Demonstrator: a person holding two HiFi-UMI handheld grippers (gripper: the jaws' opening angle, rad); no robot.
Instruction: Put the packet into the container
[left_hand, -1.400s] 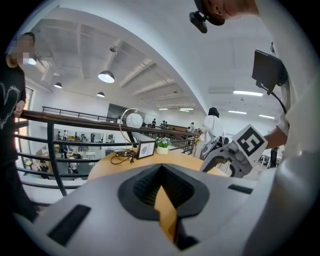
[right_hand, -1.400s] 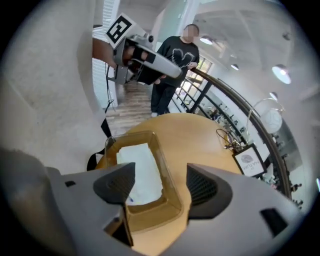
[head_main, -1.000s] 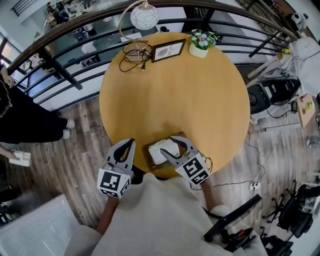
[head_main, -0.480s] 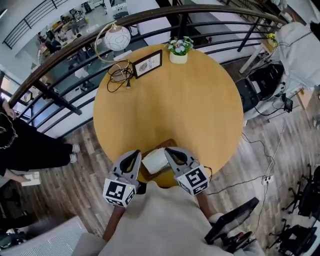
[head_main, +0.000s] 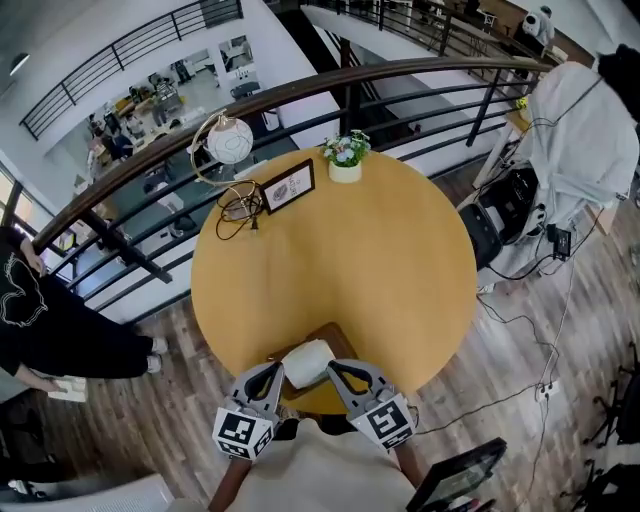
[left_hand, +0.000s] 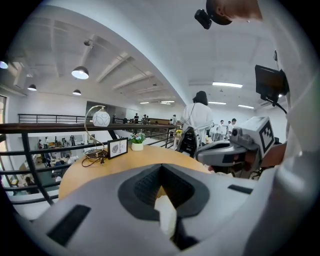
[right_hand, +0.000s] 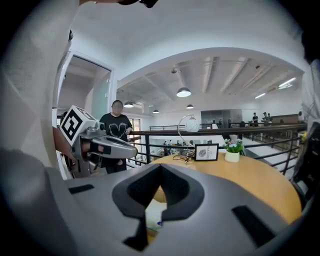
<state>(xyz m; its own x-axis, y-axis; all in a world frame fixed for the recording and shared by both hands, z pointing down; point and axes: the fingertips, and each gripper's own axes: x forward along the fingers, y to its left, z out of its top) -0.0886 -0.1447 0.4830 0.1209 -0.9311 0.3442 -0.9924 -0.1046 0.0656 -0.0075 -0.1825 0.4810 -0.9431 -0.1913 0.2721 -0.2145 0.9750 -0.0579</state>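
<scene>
Both left gripper (head_main: 276, 373) and right gripper (head_main: 336, 372) fingers pinch the packet (head_main: 306, 362) over the container (head_main: 333, 345) — a slipping edge could drop it outside.

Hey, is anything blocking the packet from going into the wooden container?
Nothing visible does. The packet is right over the container, with the left gripper and right gripper at its sides.

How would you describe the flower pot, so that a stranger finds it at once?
On the round wooden table, look at the far edge by the railing. The flower pot stands there, right of a dark-framed picture and a globe lamp. It alone holds green leaves and small flowers, in a white pot.
</scene>
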